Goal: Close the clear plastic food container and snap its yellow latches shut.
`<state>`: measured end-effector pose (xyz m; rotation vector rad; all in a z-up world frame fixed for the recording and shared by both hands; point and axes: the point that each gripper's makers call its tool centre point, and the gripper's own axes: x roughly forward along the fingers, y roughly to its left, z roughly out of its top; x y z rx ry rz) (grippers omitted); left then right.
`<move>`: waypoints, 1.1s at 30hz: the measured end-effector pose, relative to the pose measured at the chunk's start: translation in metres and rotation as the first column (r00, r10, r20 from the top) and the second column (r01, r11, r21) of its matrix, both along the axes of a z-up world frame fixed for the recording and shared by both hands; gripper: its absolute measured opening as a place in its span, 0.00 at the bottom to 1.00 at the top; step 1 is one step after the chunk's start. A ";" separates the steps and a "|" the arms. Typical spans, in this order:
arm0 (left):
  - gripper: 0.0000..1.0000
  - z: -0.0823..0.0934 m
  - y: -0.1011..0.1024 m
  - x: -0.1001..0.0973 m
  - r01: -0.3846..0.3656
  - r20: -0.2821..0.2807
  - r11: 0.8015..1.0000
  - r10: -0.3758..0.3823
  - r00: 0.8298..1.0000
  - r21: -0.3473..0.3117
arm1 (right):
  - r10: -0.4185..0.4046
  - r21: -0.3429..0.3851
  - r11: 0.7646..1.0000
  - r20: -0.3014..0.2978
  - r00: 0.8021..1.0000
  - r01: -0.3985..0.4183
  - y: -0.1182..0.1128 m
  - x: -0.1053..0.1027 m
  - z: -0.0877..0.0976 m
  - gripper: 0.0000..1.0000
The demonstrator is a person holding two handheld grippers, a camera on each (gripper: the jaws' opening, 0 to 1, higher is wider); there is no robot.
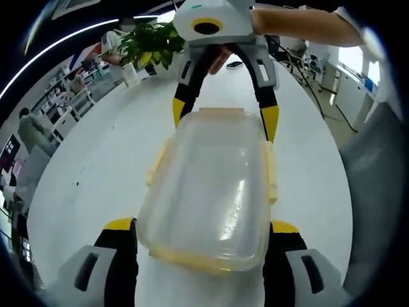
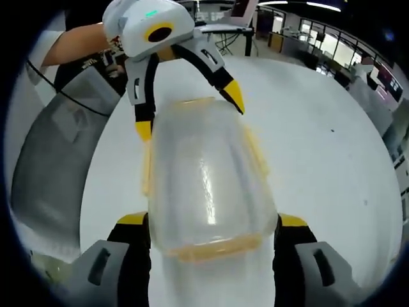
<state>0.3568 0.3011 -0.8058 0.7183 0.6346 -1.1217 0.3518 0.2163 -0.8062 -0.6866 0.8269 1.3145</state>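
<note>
Container [image 1: 208, 192] lengthwise between both grippers' yellow-tipped fingers [image 1: 119, 225].

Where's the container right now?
The container lies on the white table, centred in both views, with the left gripper at one end and the right gripper at the opposite end, jaws straddling it.
</note>
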 end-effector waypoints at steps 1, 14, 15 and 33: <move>0.78 0.000 0.003 -0.001 -0.001 -0.001 1.000 0.001 1.000 -0.003 | -0.001 -0.001 1.000 0.001 1.000 0.001 0.002 -0.001 0.000 0.76; 0.78 -0.001 0.033 -0.008 -0.002 -0.009 1.000 0.002 1.000 -0.017 | -0.012 -0.011 1.000 0.002 1.000 0.012 0.034 -0.009 -0.002 0.78; 0.78 -0.001 0.035 -0.009 -0.001 -0.010 1.000 0.001 1.000 -0.017 | -0.013 -0.011 1.000 0.002 1.000 0.013 0.035 -0.010 -0.002 0.78; 0.82 -0.007 0.045 0.003 0.010 -0.034 1.000 -0.011 0.999 -0.020 | -0.023 -0.011 1.000 0.001 1.000 0.023 0.047 -0.001 -0.003 0.79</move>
